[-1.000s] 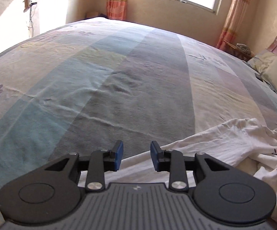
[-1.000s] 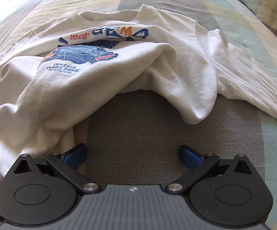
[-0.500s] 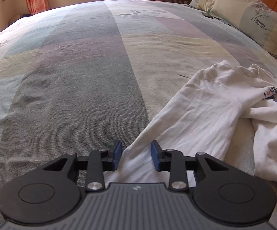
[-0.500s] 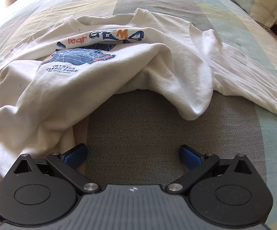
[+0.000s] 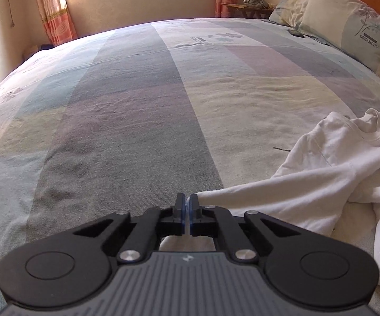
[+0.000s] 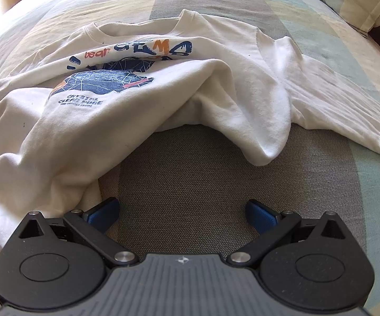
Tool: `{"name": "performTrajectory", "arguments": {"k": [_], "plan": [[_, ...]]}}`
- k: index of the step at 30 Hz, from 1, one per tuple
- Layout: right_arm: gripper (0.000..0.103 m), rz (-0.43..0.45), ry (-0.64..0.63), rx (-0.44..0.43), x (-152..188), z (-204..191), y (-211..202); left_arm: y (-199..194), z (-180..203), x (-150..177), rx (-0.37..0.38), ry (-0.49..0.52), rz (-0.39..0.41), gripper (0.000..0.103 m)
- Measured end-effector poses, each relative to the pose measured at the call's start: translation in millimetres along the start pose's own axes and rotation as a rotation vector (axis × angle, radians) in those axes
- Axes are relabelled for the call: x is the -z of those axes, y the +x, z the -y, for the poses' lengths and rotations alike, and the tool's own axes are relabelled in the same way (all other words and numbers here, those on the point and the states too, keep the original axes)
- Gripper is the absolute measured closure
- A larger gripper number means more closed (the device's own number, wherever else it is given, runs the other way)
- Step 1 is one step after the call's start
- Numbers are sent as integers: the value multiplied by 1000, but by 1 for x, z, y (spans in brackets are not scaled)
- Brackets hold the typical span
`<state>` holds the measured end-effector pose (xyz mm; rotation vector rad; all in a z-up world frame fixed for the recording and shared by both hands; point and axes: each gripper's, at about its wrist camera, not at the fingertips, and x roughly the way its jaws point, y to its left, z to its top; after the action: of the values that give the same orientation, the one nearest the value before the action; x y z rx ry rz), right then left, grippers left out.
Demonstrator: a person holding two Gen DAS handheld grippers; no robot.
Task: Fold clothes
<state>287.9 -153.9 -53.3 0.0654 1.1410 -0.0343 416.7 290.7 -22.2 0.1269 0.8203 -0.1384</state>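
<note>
While my left gripper (image 5: 187, 208) has its jaws clenched on the white sweatshirt (image 5: 321, 173) sleeve at lower right, my right gripper (image 6: 182, 214) hangs released over the bed (image 6: 190, 184), sweatshirt (image 6: 137, 100) crumpled mid-frame.

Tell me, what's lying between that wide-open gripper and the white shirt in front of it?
Nothing: in the right wrist view, only bare grey-striped bedspread lies between the open right gripper and the bunched hem of the white shirt.
</note>
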Motion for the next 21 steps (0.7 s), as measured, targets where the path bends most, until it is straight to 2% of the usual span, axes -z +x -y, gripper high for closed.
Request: {"name": "performTrajectory", "arguments": {"k": [2,4,8,14,16,19,21], "plan": [[0,0,2,1,0,0,0,9,-1,-5,-5,-3,-8,100],[0,1,5,1,0,0,0,17,-4,-7,-50,-6,-19,100],[0,1,8,2,0,0,0,4,-12,-7,-92,-30,14,96],[0,-32,3,-5,-5,2,-1,-42,12,0,15,11,91,92],[0,-46,1,-7,-7,3,-1,-47,24,9,68,-8,75,83],[0,-68,13,-44,-15,8,-15,-49,42,23,131,-33,45,79],[0,-34,-2,-68,-26,10,-34,-51,57,34,157,-45,18,78]]}}
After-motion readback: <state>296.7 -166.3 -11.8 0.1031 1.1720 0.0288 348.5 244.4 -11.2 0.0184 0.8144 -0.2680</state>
